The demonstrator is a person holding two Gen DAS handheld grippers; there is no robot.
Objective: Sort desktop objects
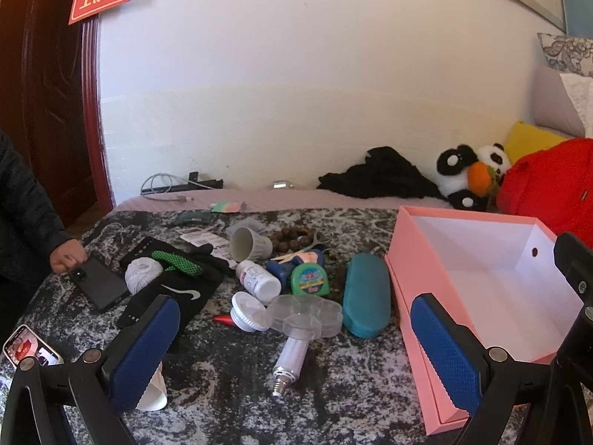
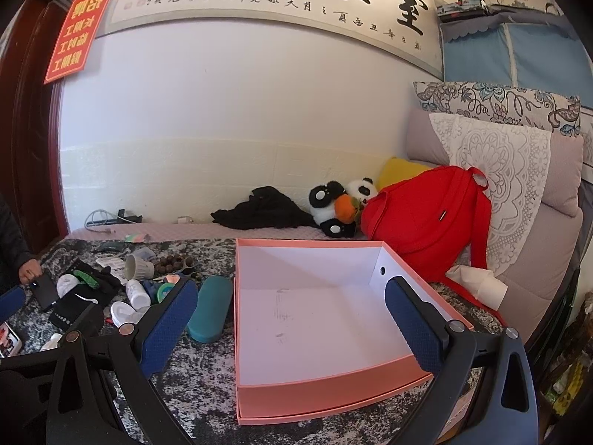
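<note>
An empty pink box with a white inside stands at the right of the patterned tabletop. A teal glasses case lies just left of it. Left of the case lie a clear petal-shaped pill box, a light bulb, a white pill bottle, its lid, a green tape measure, a grey cup on its side and wooden beads. My left gripper is open and empty above the bulb. My right gripper is open and empty over the box.
A black sleeve, a ball of string, a black phone under a person's hand and a second phone lie at the left. A red bag, a panda toy and black cloth sit behind.
</note>
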